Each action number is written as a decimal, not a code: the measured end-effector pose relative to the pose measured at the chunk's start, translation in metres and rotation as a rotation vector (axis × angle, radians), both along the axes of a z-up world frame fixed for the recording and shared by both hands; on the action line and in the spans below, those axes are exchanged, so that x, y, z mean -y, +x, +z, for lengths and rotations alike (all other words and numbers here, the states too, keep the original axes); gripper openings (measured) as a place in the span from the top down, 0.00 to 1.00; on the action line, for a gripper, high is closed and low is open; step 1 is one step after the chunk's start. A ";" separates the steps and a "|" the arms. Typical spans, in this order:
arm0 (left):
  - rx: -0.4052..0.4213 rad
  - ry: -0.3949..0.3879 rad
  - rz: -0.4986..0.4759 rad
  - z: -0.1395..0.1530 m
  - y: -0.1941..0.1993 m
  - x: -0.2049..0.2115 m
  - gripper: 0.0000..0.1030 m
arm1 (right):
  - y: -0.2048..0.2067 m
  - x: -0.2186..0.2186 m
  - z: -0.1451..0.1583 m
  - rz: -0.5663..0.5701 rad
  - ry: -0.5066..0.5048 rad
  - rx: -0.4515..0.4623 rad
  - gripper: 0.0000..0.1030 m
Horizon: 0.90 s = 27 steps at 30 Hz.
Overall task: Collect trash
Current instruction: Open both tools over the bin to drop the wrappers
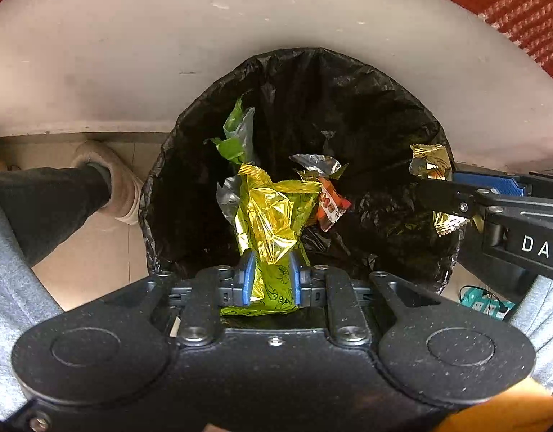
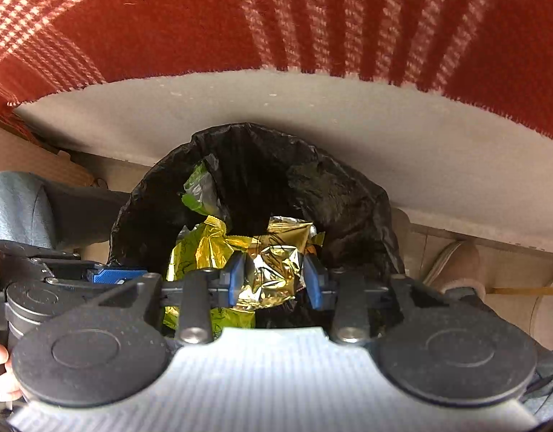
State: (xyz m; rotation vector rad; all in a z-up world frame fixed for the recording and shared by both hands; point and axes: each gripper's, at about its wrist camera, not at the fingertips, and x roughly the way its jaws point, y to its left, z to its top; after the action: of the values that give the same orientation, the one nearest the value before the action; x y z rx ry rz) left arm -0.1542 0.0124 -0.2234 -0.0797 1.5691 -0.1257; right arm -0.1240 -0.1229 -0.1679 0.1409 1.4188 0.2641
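A bin lined with a black bag (image 1: 348, 82) stands open below both grippers. My left gripper (image 1: 273, 262) is shut on a crumpled yellow-green wrapper (image 1: 269, 216), which hangs over the bin's near side. In the bag lie a green wrapper (image 1: 235, 136), a silver one (image 1: 316, 162) and an orange-red one (image 1: 330, 205). My right gripper (image 2: 274, 273) comes in over the bin's right rim, and a crumpled gold foil wrapper (image 2: 276, 262) fills the gap between its blue pads. In the left wrist view that gold wrapper (image 1: 429, 160) sticks out on both sides of a right fingertip (image 1: 438, 194).
A white ledge (image 1: 168, 54) under a red checked cloth (image 2: 168, 18) runs just behind the bin. A person's dark trouser leg and beige slipper (image 1: 111, 180) stand left of it, another slipper (image 2: 456, 266) right. A teal power strip (image 1: 481, 302) lies on the beige floor.
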 end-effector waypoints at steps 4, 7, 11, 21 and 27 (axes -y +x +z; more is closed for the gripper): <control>0.003 0.004 0.002 0.003 0.000 -0.001 0.77 | 0.000 0.000 0.000 0.005 -0.004 0.002 0.46; 0.004 0.006 0.000 0.004 0.000 -0.001 0.74 | 0.000 0.000 0.001 0.009 -0.003 0.002 0.43; 0.020 -0.001 -0.002 0.008 0.000 -0.002 0.70 | -0.001 0.000 0.003 0.013 -0.005 0.008 0.39; 0.060 0.003 -0.009 0.023 -0.002 -0.001 0.68 | -0.005 0.001 0.012 0.021 -0.007 0.034 0.35; 0.084 0.006 -0.016 0.032 -0.005 0.000 0.67 | -0.009 0.001 0.019 0.020 -0.003 0.055 0.34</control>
State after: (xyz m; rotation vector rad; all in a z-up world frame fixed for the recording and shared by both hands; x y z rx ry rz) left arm -0.1591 0.0124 -0.1914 -0.0568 1.4861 -0.1355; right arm -0.1330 -0.1235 -0.1487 0.1158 1.3662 0.2804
